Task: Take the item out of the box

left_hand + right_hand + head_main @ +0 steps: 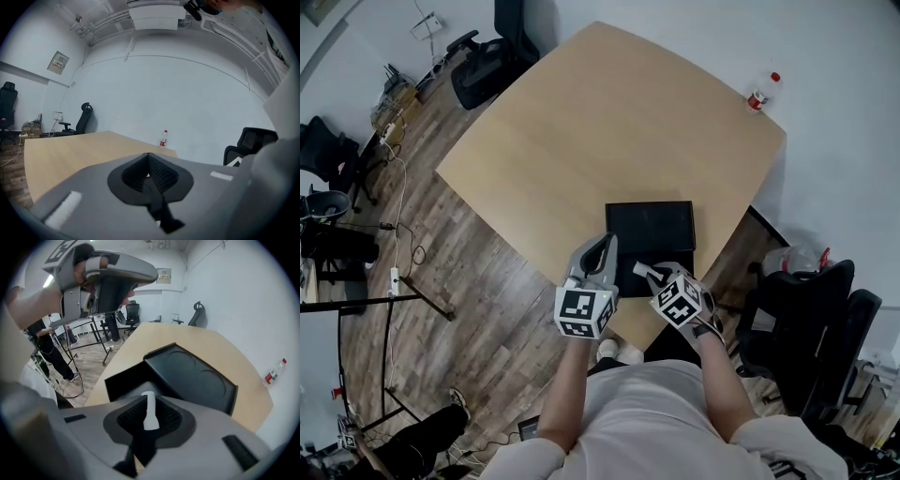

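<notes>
Roughly square black box [650,230], flat, askew to table [609,112] edges

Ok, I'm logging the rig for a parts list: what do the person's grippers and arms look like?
Left gripper and right gripper: grey moulded bodies, black ribbed pads. Each carries a cube of black-and-white square markers. The person wears a white short-sleeved shirt; forearms bare.

Office-like workroom: a large pale wooden table [609,122] is spread ahead of the left gripper [603,242]. Black swivel chairs [487,56] are seen beyond it, with wood-effect flooring [487,291] and a power strip [393,278] to its left. Plain white walls [187,93] are seen.
</notes>
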Demonstrator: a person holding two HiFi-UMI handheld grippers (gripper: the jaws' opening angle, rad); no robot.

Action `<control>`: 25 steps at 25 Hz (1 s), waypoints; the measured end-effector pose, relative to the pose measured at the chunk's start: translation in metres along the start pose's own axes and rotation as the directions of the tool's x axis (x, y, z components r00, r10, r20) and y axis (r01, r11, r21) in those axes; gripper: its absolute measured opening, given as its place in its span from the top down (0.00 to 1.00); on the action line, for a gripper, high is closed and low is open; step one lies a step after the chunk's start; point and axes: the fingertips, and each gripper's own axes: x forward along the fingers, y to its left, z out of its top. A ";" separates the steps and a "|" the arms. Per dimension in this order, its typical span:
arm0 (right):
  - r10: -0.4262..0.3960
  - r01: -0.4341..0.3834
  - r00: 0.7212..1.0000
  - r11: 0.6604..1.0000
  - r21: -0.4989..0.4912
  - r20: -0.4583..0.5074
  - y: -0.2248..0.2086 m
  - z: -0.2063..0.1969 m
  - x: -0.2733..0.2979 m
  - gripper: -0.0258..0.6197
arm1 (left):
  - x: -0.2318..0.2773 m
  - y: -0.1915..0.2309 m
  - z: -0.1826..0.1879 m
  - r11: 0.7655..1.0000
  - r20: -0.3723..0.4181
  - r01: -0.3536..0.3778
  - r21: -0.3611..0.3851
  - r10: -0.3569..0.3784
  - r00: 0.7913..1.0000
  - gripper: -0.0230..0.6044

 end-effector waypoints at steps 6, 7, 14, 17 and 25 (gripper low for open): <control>0.036 -0.037 0.999 0.999 -0.019 -0.031 0.001 -0.007 0.016 0.90 | 0.004 0.006 -0.005 1.000 -0.004 -0.013 -0.012 0.013 1.000 0.95; 0.048 -0.049 0.998 0.999 -0.023 -0.037 0.003 -0.008 0.018 0.85 | 0.004 0.007 -0.006 1.000 -0.006 -0.016 -0.014 0.015 1.000 0.95; 0.092 -0.095 0.993 0.995 -0.033 -0.070 0.007 -0.012 0.036 0.72 | 0.006 0.014 -0.011 0.999 -0.026 -0.028 -0.020 0.027 0.999 0.95; 0.098 -0.101 0.992 0.994 -0.033 -0.079 0.008 -0.016 0.043 0.69 | 0.006 0.015 -0.015 0.999 -0.033 -0.030 -0.026 0.030 0.999 0.95; 0.110 -0.115 0.988 0.993 -0.038 -0.110 0.006 -0.024 0.059 0.66 | 0.004 0.007 -0.013 1.000 -0.033 -0.017 -0.015 0.017 0.999 0.95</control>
